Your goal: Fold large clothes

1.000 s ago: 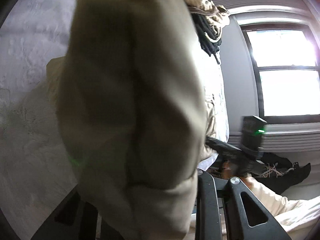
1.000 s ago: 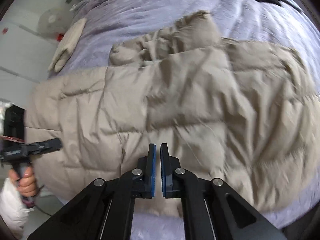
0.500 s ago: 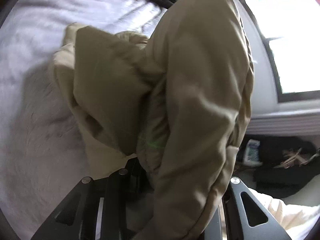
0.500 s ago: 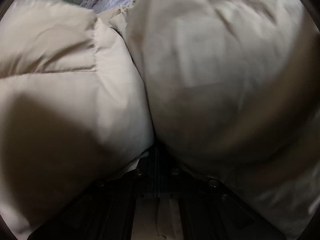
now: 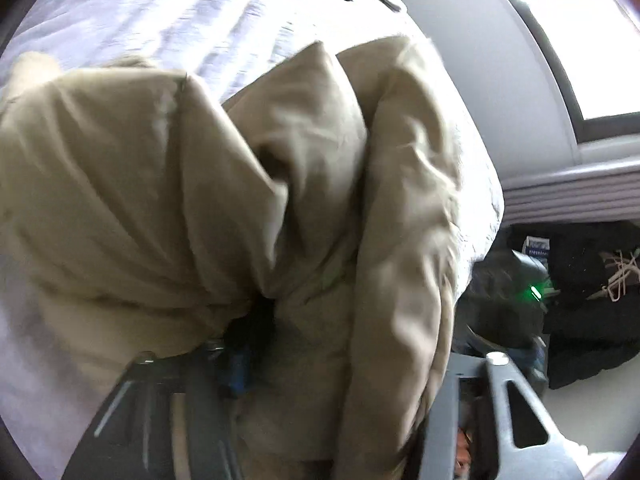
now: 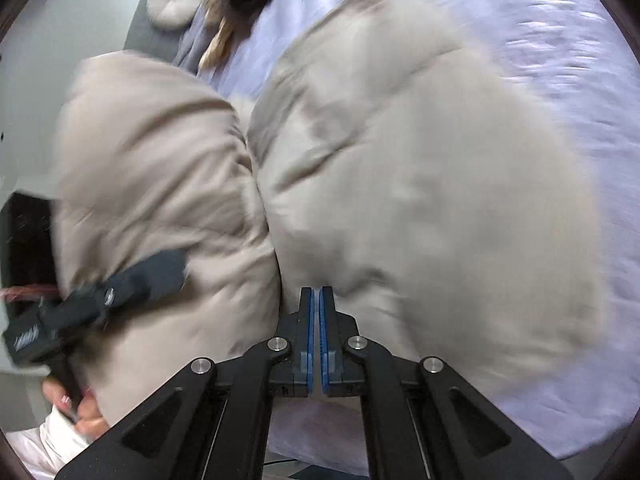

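The beige puffer coat [image 6: 420, 184] lies bunched on the lavender bed [image 6: 560, 60], one padded part thrown over toward the left and heaped there. The left hand-held gripper [image 5: 340, 360] has just been opening its jaws, and the coat's folded bulk sits between them, draped over the left finger. The right hand-held gripper [image 6: 316, 300] is pinched fully closed on nothing, its tips just at the coat's near edge. To fold well, I judge the left should release cleanly and draw back without dragging the padding, then the flap be pressed flat so the trapped air does not spring it open. Both views are smeared by motion; whether the left pads grip any fabric is hidden, and the coat's far edge is hard to make out.
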`<state>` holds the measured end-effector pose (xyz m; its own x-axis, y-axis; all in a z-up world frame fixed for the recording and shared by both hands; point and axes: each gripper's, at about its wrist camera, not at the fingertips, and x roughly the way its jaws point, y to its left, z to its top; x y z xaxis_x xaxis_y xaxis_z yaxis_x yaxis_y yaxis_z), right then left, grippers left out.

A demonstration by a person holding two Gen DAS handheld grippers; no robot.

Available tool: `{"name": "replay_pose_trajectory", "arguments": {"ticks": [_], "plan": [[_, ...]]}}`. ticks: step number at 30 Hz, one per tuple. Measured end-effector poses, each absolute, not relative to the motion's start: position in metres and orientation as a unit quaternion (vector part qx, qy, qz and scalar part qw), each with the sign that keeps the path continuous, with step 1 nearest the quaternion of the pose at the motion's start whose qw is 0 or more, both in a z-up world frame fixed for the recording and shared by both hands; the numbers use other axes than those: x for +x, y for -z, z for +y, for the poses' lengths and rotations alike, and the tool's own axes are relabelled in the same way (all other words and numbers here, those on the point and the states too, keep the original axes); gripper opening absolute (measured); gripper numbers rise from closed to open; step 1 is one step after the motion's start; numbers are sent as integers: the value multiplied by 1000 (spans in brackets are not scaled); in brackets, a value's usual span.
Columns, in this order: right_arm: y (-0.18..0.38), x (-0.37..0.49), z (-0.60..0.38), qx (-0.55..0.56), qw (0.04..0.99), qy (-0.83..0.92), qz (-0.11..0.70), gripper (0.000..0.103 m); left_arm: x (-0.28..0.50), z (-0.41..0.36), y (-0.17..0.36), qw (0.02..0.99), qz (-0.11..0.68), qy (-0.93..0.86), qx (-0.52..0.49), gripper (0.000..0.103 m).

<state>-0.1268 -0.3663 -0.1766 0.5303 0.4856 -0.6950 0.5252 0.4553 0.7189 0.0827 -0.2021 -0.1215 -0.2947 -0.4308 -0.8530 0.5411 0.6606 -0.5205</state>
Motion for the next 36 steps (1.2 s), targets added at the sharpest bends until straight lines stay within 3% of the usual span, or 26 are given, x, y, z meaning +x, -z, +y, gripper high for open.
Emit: {"name": "replay_pose_trajectory", "arguments": {"ticks": [3, 6, 7, 8, 10, 16, 18, 19, 22, 25, 27, 30, 35, 36], "plan": [[167, -151, -378, 511, 711, 35, 482, 3, 76, -229, 133, 596, 685, 415, 56, 72], [155, -167, -378, 489, 719, 47, 491, 4, 48, -236, 141, 594, 686, 414, 65, 72], [150, -171, -378, 482, 723, 47, 493, 13, 45, -226, 143, 592, 691, 411, 61, 72], [142, -175, -377, 474, 730, 42, 491, 39, 47, -225, 144, 590, 693, 409, 58, 72], [123, -183, -375, 459, 753, 22, 471, 79, 56, -215, 145, 583, 701, 408, 47, 80], [98, -155, -345, 397, 799, -4, 453, 78, 103, -246, 142, 578, 707, 405, 39, 80], [102, -151, -330, 372, 802, 19, 468, 54, 105, -263, 127, 580, 694, 425, 33, 80], [104, -148, -324, 364, 801, 32, 475, 16, 107, -259, 114, 586, 682, 437, 33, 80], [109, -146, -333, 343, 801, 90, 482, 14, 118, -238, 65, 666, 597, 445, 48, 80], [120, -170, -343, 346, 790, 124, 490, 14, 137, -212, 54, 740, 543, 392, 64, 80], [127, -182, -348, 359, 781, 131, 493, 14, 149, -195, 69, 770, 533, 339, 94, 80], [144, -190, -354, 373, 769, 141, 501, 14, 177, -166, 116, 760, 582, 277, 85, 80], [168, -195, -367, 401, 752, 150, 501, 14, 162, -206, 146, 761, 578, 279, 89, 80], [173, -197, -372, 405, 749, 154, 501, 14, 158, -219, 148, 762, 574, 282, 100, 85]]}}
